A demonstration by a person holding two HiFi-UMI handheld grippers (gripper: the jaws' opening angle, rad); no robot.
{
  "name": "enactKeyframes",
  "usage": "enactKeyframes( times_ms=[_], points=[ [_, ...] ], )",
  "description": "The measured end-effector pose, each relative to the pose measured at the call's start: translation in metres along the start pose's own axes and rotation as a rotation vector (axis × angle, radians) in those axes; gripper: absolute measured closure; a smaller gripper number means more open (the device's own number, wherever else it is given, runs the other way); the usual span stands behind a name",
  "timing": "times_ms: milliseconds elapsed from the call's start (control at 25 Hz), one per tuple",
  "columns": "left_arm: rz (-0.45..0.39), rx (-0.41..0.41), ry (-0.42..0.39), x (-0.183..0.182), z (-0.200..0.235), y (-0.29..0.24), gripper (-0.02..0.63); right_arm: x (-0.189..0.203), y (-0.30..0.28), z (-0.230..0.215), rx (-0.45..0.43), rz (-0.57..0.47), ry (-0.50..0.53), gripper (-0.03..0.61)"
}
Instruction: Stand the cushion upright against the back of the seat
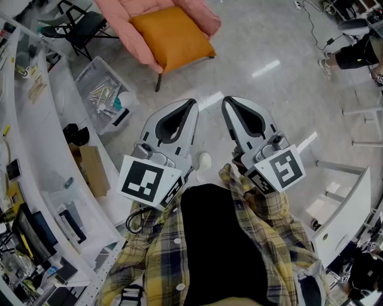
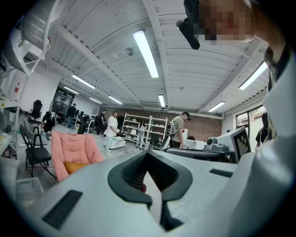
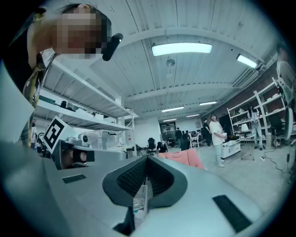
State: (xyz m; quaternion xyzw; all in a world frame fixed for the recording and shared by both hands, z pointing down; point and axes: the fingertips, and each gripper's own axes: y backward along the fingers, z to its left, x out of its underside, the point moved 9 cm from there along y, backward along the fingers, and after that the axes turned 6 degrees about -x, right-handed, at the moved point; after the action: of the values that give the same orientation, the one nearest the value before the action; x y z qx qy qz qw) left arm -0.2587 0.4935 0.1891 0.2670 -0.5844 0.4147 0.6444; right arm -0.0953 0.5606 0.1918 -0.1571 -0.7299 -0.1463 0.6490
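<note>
An orange cushion [image 1: 172, 37] lies flat on the seat of a pink padded chair [image 1: 200, 15] at the top of the head view, well ahead of both grippers. My left gripper [image 1: 192, 103] and right gripper [image 1: 226, 101] are held side by side near my body, both shut and empty. In the left gripper view the pink chair [image 2: 74, 150] stands far off at the left with the orange cushion [image 2: 76, 166] on its seat. The chair's pink back [image 3: 182, 158] peeks over the right gripper's jaws.
A clear bin [image 1: 105, 95] of small parts sits on the floor left of the chair, beside a curved white workbench [image 1: 54, 149]. A black folding chair [image 1: 81, 27] stands at top left. A white table [image 1: 347, 215] is at the right. Several people stand far off near shelves [image 2: 152, 132].
</note>
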Motion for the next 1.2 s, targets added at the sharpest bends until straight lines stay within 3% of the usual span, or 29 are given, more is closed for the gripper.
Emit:
enactKeyframes(
  times_ms=[440, 1200],
  points=[
    [0.004, 0.004, -0.015, -0.004, -0.011, -0.015, 0.611, -0.004, 0.009, -0.016, 0.009, -0.022, -0.008, 0.561],
    [-0.003, -0.069, -0.011, 0.003, -0.044, -0.025, 0.611, -0.001, 0.047, -0.045, -0.014, -0.028, -0.018, 0.561]
  ],
)
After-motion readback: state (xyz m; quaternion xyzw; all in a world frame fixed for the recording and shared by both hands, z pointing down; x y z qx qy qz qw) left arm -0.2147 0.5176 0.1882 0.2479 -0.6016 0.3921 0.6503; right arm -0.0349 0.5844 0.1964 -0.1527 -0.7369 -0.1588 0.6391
